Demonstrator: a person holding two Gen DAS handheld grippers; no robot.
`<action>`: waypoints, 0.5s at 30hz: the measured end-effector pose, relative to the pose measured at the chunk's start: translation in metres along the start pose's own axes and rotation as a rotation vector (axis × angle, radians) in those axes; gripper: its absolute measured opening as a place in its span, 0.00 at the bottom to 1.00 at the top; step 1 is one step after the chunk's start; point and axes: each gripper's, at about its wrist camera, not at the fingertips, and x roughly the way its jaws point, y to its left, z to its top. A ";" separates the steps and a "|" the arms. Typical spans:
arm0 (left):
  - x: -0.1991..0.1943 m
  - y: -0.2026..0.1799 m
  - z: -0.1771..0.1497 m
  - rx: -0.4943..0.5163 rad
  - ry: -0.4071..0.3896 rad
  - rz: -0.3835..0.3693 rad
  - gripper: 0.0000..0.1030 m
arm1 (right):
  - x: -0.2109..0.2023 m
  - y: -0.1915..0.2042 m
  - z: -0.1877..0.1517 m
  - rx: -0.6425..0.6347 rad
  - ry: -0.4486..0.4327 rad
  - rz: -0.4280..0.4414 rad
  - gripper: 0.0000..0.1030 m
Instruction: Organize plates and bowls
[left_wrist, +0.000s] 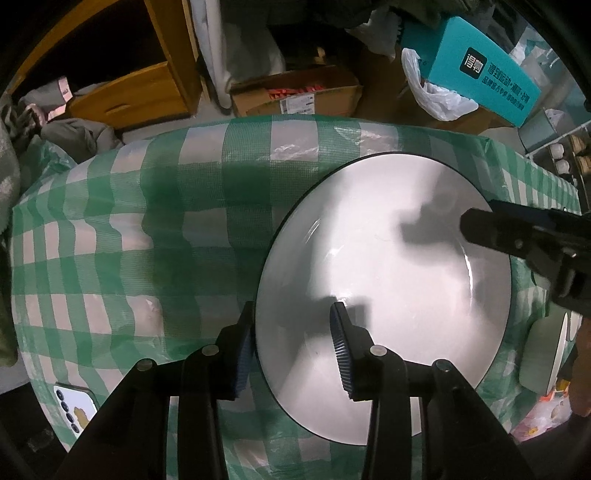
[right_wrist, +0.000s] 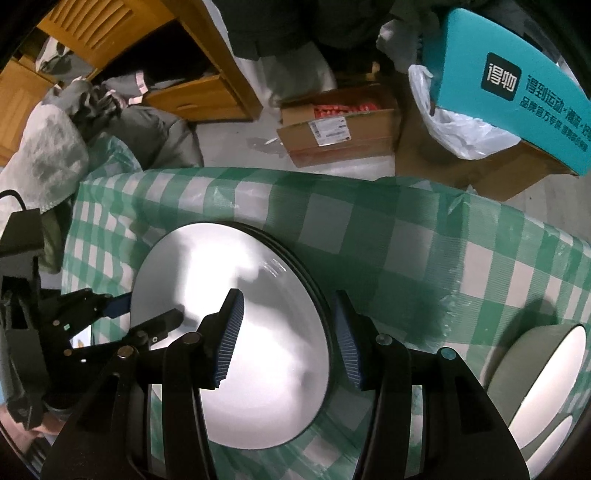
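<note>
Left wrist view, left gripper (left_wrist: 295, 347) fingers straddling plate (left_wrist: 384, 295) rim

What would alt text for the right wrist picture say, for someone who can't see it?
A white plate with a dark rim, apparently top of a stack, lies on a green-checked tablecloth; the open right gripper straddles its right edge and the left gripper its left edge. A grey-green bowl sits at right; boxes clutter the floor beyond.

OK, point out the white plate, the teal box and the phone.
white plate (left_wrist: 384, 295): left wrist view, bare middle of its face.
teal box (right_wrist: 517, 92): right wrist view, printed side.
phone (left_wrist: 75, 408): left wrist view, its back.
</note>
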 end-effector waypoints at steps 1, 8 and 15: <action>0.000 0.000 0.000 -0.003 0.002 -0.003 0.37 | 0.001 0.001 0.000 -0.003 -0.002 -0.007 0.49; -0.001 0.001 0.000 0.001 0.002 -0.011 0.38 | 0.005 0.011 0.000 -0.062 0.010 -0.054 0.52; 0.000 0.001 -0.003 0.008 0.011 0.003 0.40 | 0.009 0.022 -0.004 -0.146 0.019 -0.114 0.51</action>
